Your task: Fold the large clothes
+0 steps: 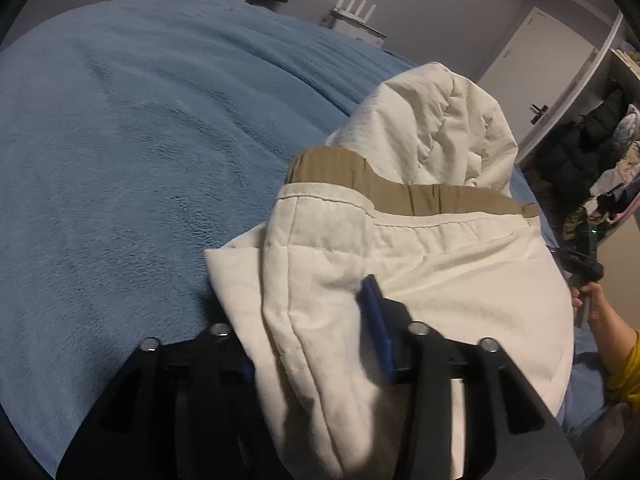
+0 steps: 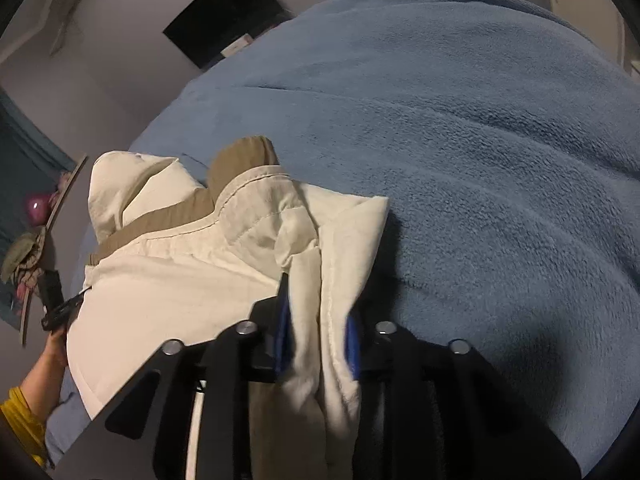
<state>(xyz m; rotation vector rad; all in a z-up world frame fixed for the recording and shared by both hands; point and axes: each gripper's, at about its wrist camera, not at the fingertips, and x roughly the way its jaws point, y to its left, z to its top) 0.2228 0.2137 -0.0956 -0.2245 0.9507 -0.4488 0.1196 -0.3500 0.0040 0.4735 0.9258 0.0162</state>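
A cream quilted jacket with a tan inner collar band and a hood is held up over a blue fleece blanket. My left gripper is shut on the jacket's left edge, its blue pads pressing the fabric. In the right wrist view my right gripper is shut on the jacket's right edge, the cloth bunched between its blue pads. The jacket's body spans between the two grippers.
The blanket covers the bed. A dark wall screen hangs beyond the bed. A white door and an open closet with dark clothes stand at the right. The person's hand and yellow sleeve are nearby.
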